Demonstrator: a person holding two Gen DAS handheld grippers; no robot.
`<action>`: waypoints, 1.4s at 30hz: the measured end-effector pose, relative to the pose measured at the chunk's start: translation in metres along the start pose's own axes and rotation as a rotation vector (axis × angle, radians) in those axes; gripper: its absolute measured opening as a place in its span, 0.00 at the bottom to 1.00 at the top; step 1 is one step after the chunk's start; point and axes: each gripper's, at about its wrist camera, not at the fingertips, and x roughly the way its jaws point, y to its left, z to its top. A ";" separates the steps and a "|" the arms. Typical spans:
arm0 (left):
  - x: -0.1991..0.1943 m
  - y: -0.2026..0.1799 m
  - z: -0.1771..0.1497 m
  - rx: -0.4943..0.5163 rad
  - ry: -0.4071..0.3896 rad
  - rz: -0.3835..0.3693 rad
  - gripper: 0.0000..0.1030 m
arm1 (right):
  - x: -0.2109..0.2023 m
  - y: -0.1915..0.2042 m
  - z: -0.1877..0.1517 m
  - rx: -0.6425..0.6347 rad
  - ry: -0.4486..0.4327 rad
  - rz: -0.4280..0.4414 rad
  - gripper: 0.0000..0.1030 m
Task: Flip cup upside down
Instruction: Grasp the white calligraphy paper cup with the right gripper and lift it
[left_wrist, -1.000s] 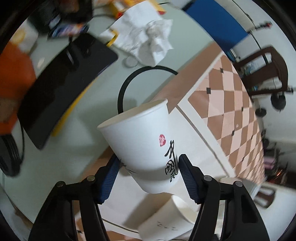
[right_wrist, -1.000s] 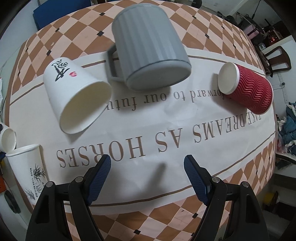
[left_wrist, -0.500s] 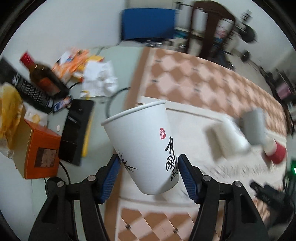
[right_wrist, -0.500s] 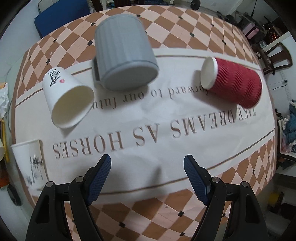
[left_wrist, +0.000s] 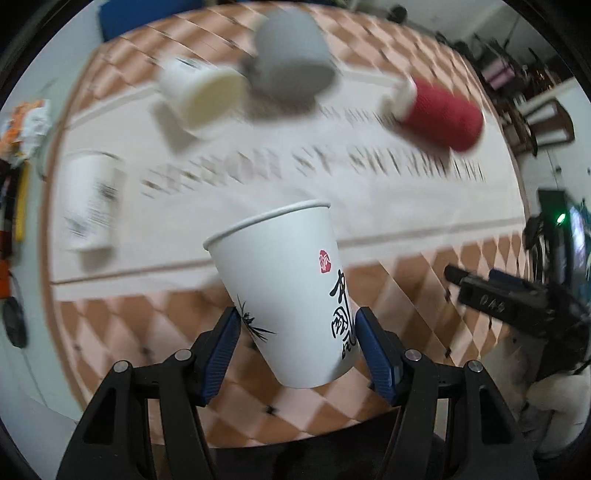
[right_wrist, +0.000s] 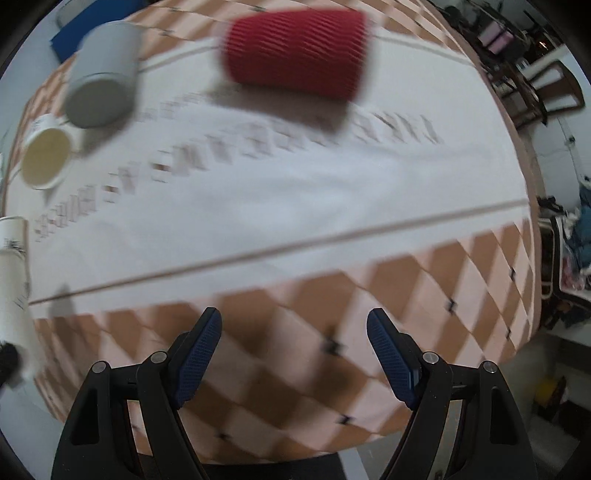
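Note:
My left gripper (left_wrist: 295, 347) is shut on a white paper cup (left_wrist: 284, 291) with black calligraphy and a red seal. It holds the cup near its base, above the near edge of the table, rim pointing away toward the table. My right gripper (right_wrist: 294, 354) is open and empty above the near checkered edge of the tablecloth; it shows in the left wrist view as a black body (left_wrist: 517, 306) at the right. Both views are motion-blurred.
On the white lettered cloth (left_wrist: 258, 192) lie a red ribbed cup (left_wrist: 439, 114) (right_wrist: 295, 51) on its side, a grey mug (left_wrist: 291, 55) (right_wrist: 103, 77), a white cup on its side (left_wrist: 199, 92) (right_wrist: 44, 155) and another white cup (left_wrist: 92, 199) at the left. Clutter lies beyond the left table edge.
My left gripper swung right with the cup, from facing the cluttered side to facing the cloth with the cups. My right gripper pulled back toward the near table edge and turned right.

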 end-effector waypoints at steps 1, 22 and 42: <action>0.007 -0.010 -0.002 0.014 0.013 0.002 0.59 | 0.004 -0.014 -0.003 0.012 0.004 -0.005 0.80; 0.067 -0.069 0.004 0.078 0.111 -0.021 0.77 | 0.018 -0.124 -0.031 0.103 -0.006 0.000 0.80; -0.064 0.036 -0.061 -0.210 -0.205 0.265 0.99 | -0.072 -0.048 -0.028 -0.492 -0.144 -0.031 0.83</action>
